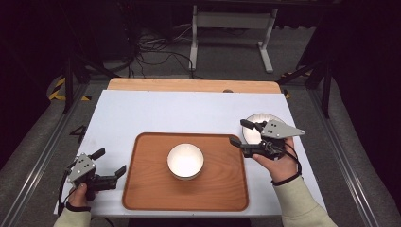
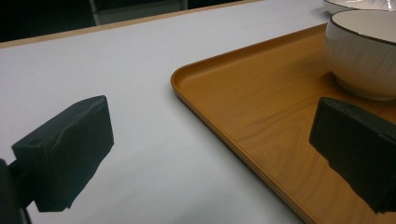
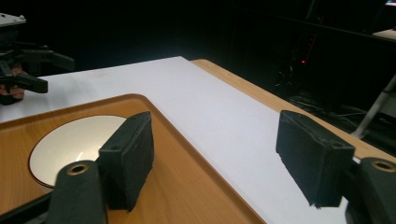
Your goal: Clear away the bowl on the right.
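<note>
Bowl [image 1: 185, 161]: white, upright, standing on the wooden tray [image 1: 146, 189] near the tray's middle. The tray is the reference landmark for all positions below; it lies on the white table [image 1: 156, 111], towards the person's edge.

Left of the tray: the left gripper [image 1: 112, 165] is held in the left hand [image 1: 81, 193], just off the tray's left rim and near its front corner. The jaws stand apart with nothing between them, and the jaw nearer the tray reaches close to the rim. In the left gripper view the left gripper [image 2: 210, 154] looks along the tray's left rim [image 2: 224, 135], one jaw over the bare table and the other over the tray surface, with the bowl [image 2: 364, 56] beyond the second jaw. No pad touches the bowl.

Right of the tray: the right gripper [image 1: 240, 132] is held in the right hand [image 1: 279, 165] at the tray's far right corner. Its jaws are spread wide and hold nothing. A white plate [image 1: 253, 135] lies on the table just beyond the tray's right rim, partly hidden under this gripper. In the right gripper view the right gripper [image 3: 217, 158] has one jaw over the tray and the other over the table, and the bowl [image 3: 70, 144] is visible behind the tray-side jaw, apart from it.
</note>
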Available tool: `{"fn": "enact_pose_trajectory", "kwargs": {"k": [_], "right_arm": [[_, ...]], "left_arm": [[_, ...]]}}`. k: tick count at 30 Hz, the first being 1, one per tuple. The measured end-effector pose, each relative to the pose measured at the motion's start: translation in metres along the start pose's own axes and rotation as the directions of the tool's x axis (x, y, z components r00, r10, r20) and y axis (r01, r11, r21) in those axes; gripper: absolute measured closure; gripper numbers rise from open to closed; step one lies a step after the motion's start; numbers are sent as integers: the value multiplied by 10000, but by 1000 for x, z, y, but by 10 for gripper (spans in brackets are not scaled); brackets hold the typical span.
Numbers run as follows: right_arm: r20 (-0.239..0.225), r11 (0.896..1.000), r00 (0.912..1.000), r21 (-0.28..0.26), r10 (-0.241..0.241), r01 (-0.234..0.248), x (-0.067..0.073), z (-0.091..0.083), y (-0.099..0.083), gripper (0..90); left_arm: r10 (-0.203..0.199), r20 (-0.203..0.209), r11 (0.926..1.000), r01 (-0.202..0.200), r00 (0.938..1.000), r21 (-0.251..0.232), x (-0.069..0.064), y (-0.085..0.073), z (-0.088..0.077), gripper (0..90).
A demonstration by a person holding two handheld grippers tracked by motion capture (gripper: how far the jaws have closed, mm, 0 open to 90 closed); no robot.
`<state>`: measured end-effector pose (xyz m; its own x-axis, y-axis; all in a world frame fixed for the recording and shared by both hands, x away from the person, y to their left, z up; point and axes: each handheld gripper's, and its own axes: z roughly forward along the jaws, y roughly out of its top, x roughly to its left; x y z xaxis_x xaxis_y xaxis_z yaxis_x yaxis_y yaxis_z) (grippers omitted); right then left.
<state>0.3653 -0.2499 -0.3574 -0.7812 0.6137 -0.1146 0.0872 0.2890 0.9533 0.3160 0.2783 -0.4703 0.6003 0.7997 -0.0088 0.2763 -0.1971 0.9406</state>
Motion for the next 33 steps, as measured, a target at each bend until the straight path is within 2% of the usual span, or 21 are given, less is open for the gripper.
{"fn": "enact_pose_trajectory", "kwargs": {"k": [11, 13, 18, 22, 30, 33], "right_arm": [[592, 9997, 9982, -247, 101, -87, -13, -26, -6, 248], [789, 9992, 9967, -348, 213, -186, -18, -36, -9, 243], [1037, 9987, 9941, -424, 312, -269, -23, -47, -14, 226], [1146, 9992, 9932, -366, 223, -183, -25, -50, -20, 225], [1059, 9954, 9934, -891, 432, -338, -30, -54, -41, 203], [1180, 9945, 9915, -956, 546, -434, -31, -55, -48, 191]], "left_arm": [[8, 6, 10000, -8, 10000, -14, 0, 0, 0, 5], [4, 9, 10000, -4, 10000, -9, 0, 0, 0, 5], [3, 5, 10000, -3, 10000, -16, 0, 0, 0, 4], [-5, 0, 10000, 5, 10000, -31, 0, 0, 0, 4], [18, 11, 10000, -18, 10000, -15, 0, 0, 0, 4], [17, 10, 10000, -17, 10000, -17, 0, 0, 0, 5]]}}
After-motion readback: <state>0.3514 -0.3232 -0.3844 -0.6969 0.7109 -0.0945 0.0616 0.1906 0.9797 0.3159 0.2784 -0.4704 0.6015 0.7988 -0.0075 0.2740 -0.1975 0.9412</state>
